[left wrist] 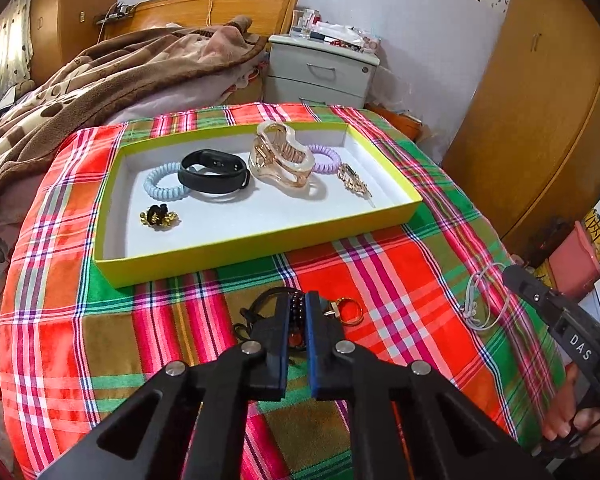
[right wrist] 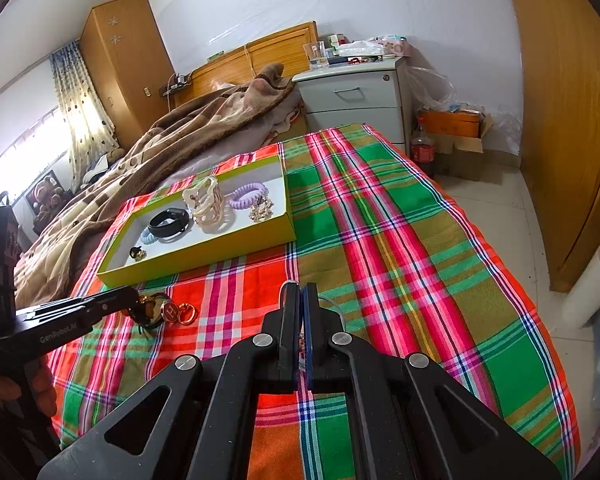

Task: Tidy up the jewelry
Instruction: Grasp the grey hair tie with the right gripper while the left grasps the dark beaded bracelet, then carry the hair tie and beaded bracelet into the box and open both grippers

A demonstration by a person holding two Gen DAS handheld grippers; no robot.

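A yellow-green tray [left wrist: 256, 240] on the plaid cloth holds a blue coil tie [left wrist: 162, 188], a black band [left wrist: 214, 172], a clear claw clip [left wrist: 282, 160], a purple coil tie [left wrist: 326, 158], a gold brooch [left wrist: 352, 178] and a small black-gold piece [left wrist: 158, 216]. My left gripper [left wrist: 298, 308] is shut on a dark beaded bracelet [left wrist: 296, 312] on the cloth, next to a gold ring [left wrist: 350, 310]. My right gripper [right wrist: 301, 300] is shut on a thin white bracelet [left wrist: 480, 300], which also shows in the right wrist view [right wrist: 330, 302]. The tray also shows there [right wrist: 196, 256].
The plaid cloth [right wrist: 380, 220] covers a raised surface beside a bed with a brown blanket [left wrist: 100, 80]. A grey nightstand [left wrist: 320, 72] stands behind. Wooden wardrobes [right wrist: 564, 120] line the right. A gold ring and round pendant [right wrist: 176, 312] lie by the left gripper.
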